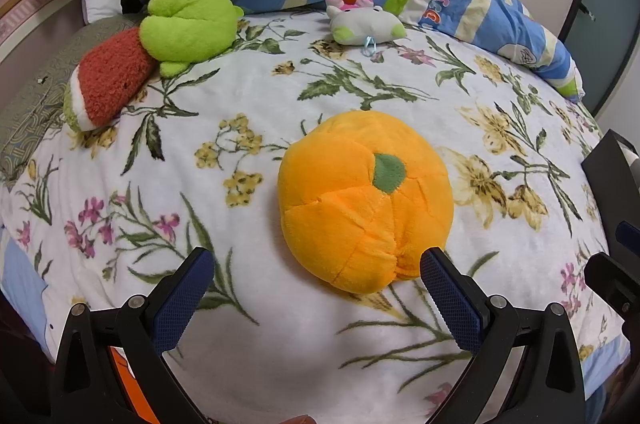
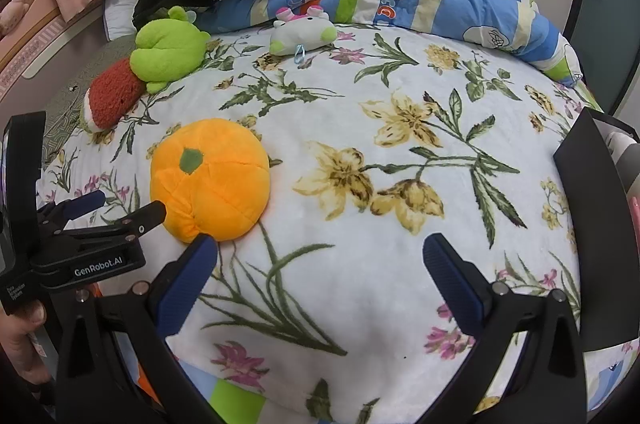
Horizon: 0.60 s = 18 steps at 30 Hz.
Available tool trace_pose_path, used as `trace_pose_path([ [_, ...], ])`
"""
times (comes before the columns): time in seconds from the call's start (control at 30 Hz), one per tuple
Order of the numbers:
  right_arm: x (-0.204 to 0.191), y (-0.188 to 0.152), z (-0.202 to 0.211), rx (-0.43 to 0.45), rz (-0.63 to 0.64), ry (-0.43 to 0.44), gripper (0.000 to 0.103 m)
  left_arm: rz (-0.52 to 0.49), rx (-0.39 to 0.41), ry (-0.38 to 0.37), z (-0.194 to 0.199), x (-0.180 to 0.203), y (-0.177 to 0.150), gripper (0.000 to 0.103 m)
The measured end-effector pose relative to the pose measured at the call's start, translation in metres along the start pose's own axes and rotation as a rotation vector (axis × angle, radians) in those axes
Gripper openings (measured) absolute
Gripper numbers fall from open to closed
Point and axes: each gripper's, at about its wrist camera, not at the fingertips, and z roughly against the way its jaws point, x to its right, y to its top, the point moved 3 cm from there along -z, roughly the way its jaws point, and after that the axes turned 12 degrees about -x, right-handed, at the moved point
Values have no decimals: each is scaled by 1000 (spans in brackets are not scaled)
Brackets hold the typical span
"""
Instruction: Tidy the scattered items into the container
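The left gripper (image 2: 120, 210) says "GenRobot.AI"; its fingers are spread by the round fuzzy orange plush (image 1: 366, 200). The right gripper (image 2: 320, 256) fingers are spread over the bed (image 2: 380, 284).

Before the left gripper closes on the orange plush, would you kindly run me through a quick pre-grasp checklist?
1. Left gripper open: ok.
2. Orange pumpkin plush centred between its fingers: not ok, it sits towards the right finger.
3. Plush free of other toys: ok, the green frog plush and the watermelon plush lie far back.
4. Right gripper open and holding nothing: ok.
5. Container in reach: cannot tell; only a dark edge shows at right.
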Motion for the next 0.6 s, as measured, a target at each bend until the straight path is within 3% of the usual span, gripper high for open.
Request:
trace_pose_path([
  [0.33,12,0,-10,11,-21,-21,103,-8,1,-5,-5,5,1,102],
  [0.6,38,-6,-23,-2,-81,-44,103,-74,2,-25,-11,45,1,103],
])
